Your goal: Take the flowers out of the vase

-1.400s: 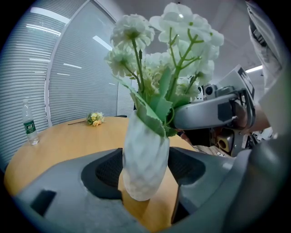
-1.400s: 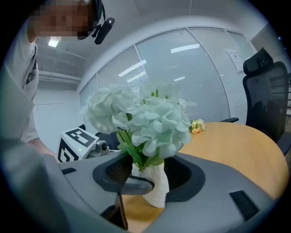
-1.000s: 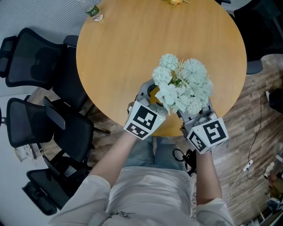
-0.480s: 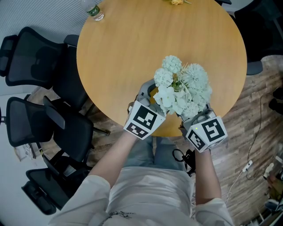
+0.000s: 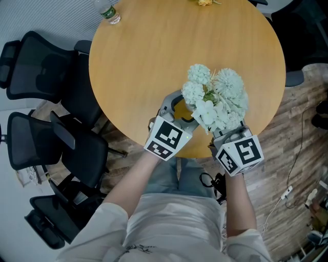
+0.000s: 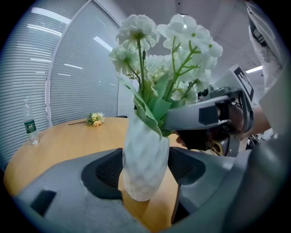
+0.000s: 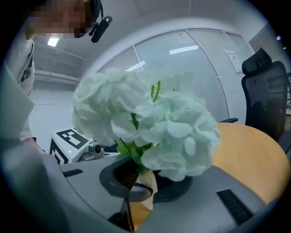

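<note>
Looking at the head view: round wooden table (image 5: 154,51), with the vase hidden under the white flowers (image 5: 218,97) close to the table's near edge, right in front of the person. The left gripper (image 5: 179,108) comes in from the near-left and the right gripper (image 5: 224,134) from the near-right, one on each side of the bunch. A water bottle (image 5: 107,11) stands at the far-left edge and a small yellow posy (image 5: 203,2) lies at the far edge, both well clear. Office chairs (image 5: 31,66) sit off the left side.

Left gripper view: the white textured vase (image 6: 143,159) stands upright between the jaws, with both dark pads (image 6: 107,170) against its body. I read this as a clamp to hold the vase down so it doesn't lift with the stems. The right gripper's jaw crosses just above the vase mouth, at leaf level.

Right gripper view: the blooms fill the frame. The green stems (image 7: 132,152) run down between the jaws into the vase rim (image 7: 145,190). These jaws have just been closing and now look snug on the stems just above the rim. That's a low grip, likely chosen to catch the whole bunch and spare the heads.

Flowers are still in the vase. My judgement is that the grasp is done and the pull-out hasn't begun. The next move needs a straight upward lift while the left gripper holds firm. The risk is the leaves snagging on the rim and tipping the vase.
</note>
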The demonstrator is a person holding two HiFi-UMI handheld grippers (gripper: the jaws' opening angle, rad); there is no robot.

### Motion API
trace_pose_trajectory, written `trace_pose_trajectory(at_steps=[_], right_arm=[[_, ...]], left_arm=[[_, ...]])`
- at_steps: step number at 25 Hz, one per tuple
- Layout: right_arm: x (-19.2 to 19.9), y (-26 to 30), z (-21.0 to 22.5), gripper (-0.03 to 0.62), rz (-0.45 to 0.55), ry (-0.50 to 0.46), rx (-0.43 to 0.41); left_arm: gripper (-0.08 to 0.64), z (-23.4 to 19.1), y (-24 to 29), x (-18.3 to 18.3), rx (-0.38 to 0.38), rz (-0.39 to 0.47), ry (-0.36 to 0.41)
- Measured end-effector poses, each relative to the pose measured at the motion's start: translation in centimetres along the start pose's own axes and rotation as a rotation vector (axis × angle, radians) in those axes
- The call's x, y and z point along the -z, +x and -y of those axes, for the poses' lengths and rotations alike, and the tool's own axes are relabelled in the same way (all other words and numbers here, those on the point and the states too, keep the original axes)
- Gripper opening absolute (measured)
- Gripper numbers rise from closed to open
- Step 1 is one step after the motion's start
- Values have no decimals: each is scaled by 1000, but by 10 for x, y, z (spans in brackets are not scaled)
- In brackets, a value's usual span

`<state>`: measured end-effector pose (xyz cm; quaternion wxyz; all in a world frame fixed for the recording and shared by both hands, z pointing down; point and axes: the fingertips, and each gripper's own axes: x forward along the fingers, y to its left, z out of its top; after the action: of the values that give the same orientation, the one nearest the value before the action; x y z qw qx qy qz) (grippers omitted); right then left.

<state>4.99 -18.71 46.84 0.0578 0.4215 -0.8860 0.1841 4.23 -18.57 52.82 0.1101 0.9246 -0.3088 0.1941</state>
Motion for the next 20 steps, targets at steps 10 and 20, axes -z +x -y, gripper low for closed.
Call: trace_pose_trajectory(at_steps=[10,20], right_arm=[[-2,-4,-4,57,-12,32,-7],[-10,-8,-6,51,2,49,2]], left_arm=[[314,2,-2,2,4,1,-8],[316,2,-3,3,6,2,-10]])
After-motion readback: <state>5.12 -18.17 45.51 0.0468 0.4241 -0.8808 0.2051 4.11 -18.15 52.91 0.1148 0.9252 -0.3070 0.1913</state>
